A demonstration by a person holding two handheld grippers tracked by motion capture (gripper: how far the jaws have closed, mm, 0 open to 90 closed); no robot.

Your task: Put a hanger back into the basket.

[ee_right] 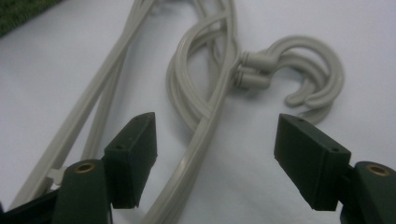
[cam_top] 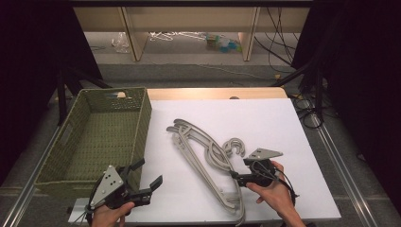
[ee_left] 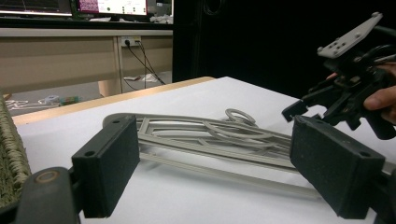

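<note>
Both tools' jaws wide, empty: left tool, right tool over grey hangers; no legible writing.

No text, label, brand, number or sign can be read in any of the views. In the left gripper view, two lit screens at the upper left of the frame show coloured patches, but these are too small and blurred to make out any words. The pale grey plastic hangers, the woven green basket and the white surface carry no visible markings.
</note>
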